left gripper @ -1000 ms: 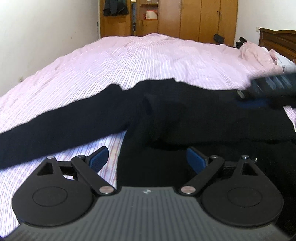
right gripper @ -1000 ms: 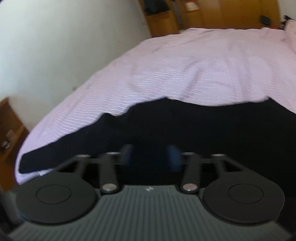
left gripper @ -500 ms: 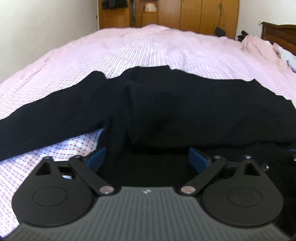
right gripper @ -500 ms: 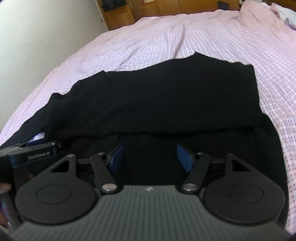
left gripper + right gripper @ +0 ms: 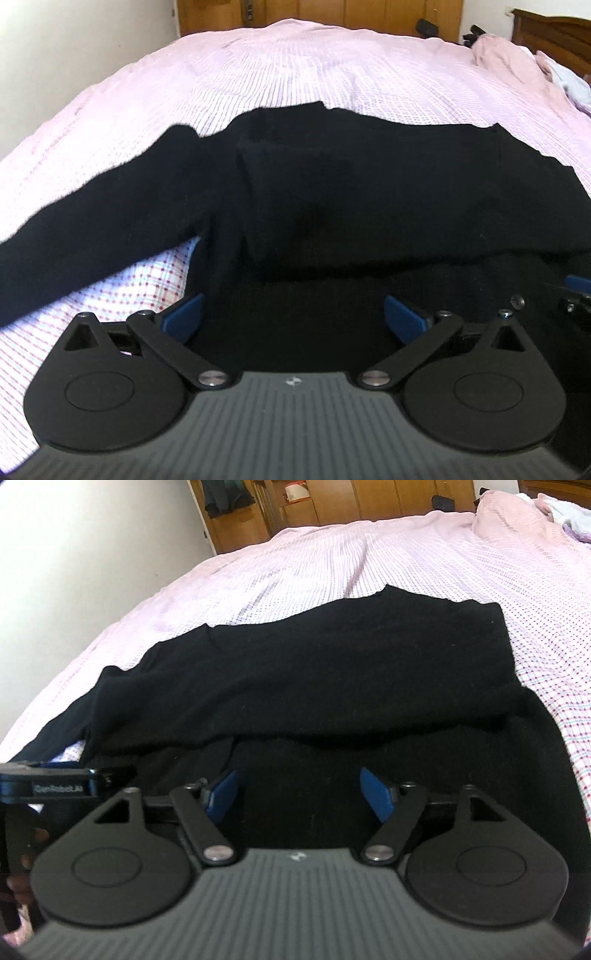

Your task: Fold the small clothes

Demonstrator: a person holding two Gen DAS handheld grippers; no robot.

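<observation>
The black top (image 5: 369, 206) lies flat on the pink bed (image 5: 332, 74), one sleeve (image 5: 92, 229) stretched out to the left and a fold of cloth already laid across the body, its lower edge running side to side just ahead of both claws.

What has changed over the past second: both grippers have dropped from a higher, more distant position to sit low over the near hem, and the view has steadied. The left gripper (image 5: 293, 314) spread its jaws a little further and now holds them as wide as they go — nothing clamped, only the dark cloth lying beneath the gap. The right gripper (image 5: 301, 790) has just been opening as well; its blue pads (image 5: 375, 794) stand well apart with fabric under them but not pinched between them. Each tool is partly visible at the edge of the other's view, so the two sit side by side along the near edge.

Assessment: neither claw has hold of anything. Either a fold has just been let down or both are lining up for the hem — I read the latter as likelier. The spread sleeve remains untucked, so folding is only partly done.

Risk noted: black on black makes hem edges hard to pick out.
</observation>
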